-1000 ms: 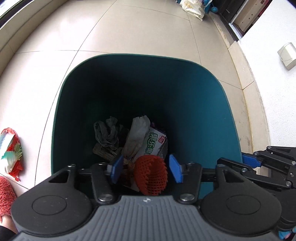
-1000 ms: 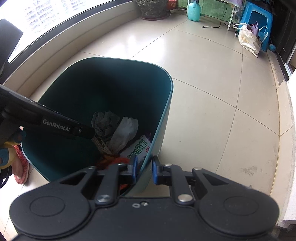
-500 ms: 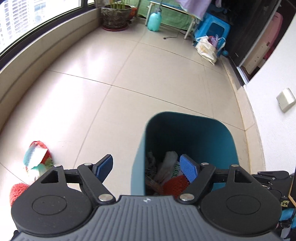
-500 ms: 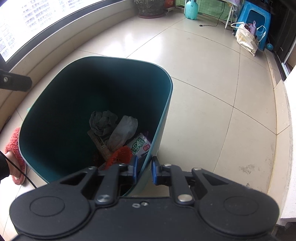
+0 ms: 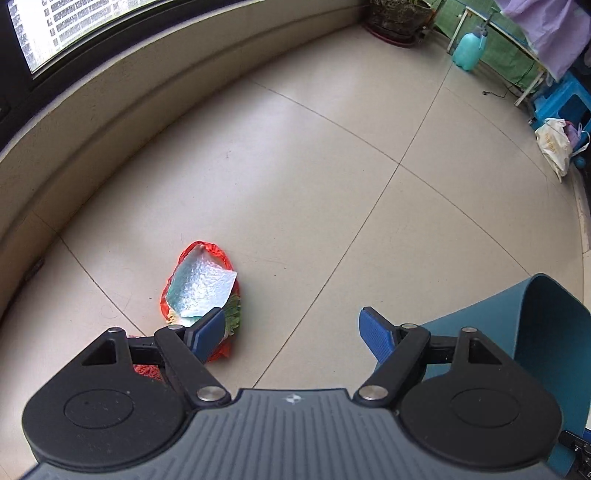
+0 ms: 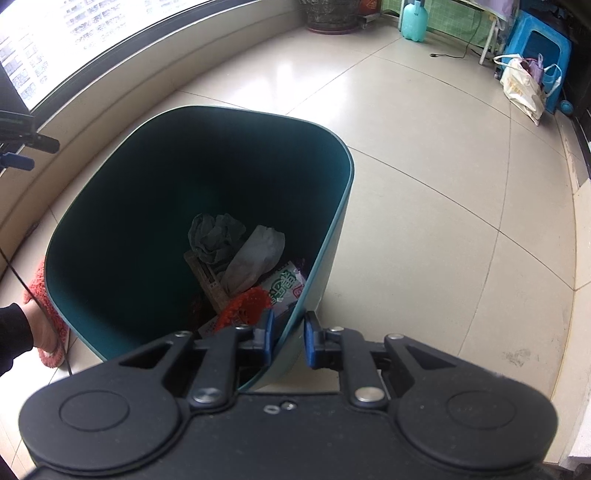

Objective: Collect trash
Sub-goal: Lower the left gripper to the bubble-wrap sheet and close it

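A red and silver foil snack wrapper lies on the tiled floor. My left gripper is open and empty above the floor, with the wrapper just beyond its left finger. The teal trash bin holds grey crumpled paper, a white wad, a green printed packet and a red foam net. My right gripper is shut on the bin's near right wall, one finger inside and one outside. The bin's edge also shows in the left wrist view.
A low curved ledge under the window runs along the left. A plant pot, a green jug, a blue stool and a cloth bag stand at the far end. A foot in a pink slipper is left of the bin.
My left gripper let the red foam net fall into the bin, opened wide and swung left out of the bin toward the wrapper. My right gripper kept its hold on the bin wall.
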A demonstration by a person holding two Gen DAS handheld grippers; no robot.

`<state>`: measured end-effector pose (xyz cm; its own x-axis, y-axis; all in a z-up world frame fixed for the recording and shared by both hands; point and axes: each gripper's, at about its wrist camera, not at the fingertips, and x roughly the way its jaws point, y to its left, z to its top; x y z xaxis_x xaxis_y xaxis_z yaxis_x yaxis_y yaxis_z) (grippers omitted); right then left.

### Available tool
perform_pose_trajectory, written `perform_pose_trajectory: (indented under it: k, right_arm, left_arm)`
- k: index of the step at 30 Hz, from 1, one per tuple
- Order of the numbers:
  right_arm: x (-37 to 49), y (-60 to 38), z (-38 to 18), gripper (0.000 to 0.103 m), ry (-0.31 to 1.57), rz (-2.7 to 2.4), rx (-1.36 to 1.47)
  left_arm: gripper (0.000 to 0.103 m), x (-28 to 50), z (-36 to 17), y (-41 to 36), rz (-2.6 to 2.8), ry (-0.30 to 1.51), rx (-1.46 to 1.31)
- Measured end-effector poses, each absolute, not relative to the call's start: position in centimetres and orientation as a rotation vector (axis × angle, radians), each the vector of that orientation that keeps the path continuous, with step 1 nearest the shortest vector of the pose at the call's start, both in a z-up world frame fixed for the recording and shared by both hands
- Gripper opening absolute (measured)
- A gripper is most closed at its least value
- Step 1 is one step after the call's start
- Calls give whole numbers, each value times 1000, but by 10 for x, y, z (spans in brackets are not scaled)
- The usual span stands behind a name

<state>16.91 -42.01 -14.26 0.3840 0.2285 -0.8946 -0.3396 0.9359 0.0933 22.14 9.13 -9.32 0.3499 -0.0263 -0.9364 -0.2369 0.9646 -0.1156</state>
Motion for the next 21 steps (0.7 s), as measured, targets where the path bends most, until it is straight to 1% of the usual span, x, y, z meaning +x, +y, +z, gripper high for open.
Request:
perform_pose_trajectory:
  k: [3,6,9,15,21]
  right_arm:
    - [175,-407,-144,17,1114,390,-134]
    - [181,-403,-145,17,1113,401,-134]
    - [185,-407,-146,17,1113,402,-124]
    - [183,-411,-152,18,1124,407,-115]
    - [188,-402,-152,18,1143,413,-92]
  left_arm:
    - [79,229,-130,110,191,1268,-229]
    - [79,235,-170,130,256,1338,-267]
    - [79,246,-198,141,283,1362,-232]
    - [79,272,-260,125,272,1449,-31]
    - [78,291,-305,113,334,1458,115]
